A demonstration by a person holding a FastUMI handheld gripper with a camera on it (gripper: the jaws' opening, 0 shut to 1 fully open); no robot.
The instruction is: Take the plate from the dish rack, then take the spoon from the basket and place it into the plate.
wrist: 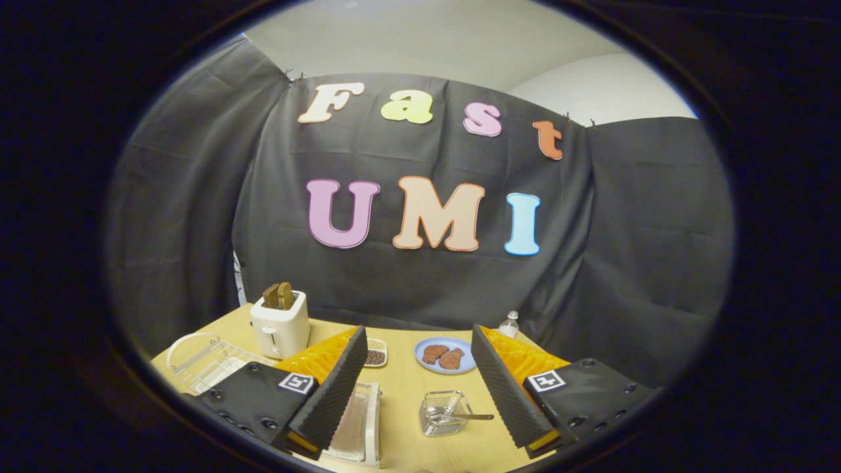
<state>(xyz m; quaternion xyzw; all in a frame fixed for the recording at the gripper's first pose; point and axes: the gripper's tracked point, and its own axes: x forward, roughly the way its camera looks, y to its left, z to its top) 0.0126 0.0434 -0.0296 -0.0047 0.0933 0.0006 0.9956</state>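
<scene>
Our gripper (420,387) hangs spread and empty over the desk (401,381), where the stiff, slippery-looking plate (358,420) at lower centre wants a rim grip.

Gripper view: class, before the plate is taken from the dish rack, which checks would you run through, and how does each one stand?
1. Jaws open and empty: ok. The gripper holds nothing.
2. Dish rack found: ok. The white wire rack sits outside the left finger, beside the toaster.
3. Plate standing in that rack: cannot tell. Only a curved white rim shows.
4. Gripper aimed at the rack: not ok. It points towards the blue plate of food.
5. Spoon ready for later: ok. The spoon lies in the clear basket between the fingers.
</scene>
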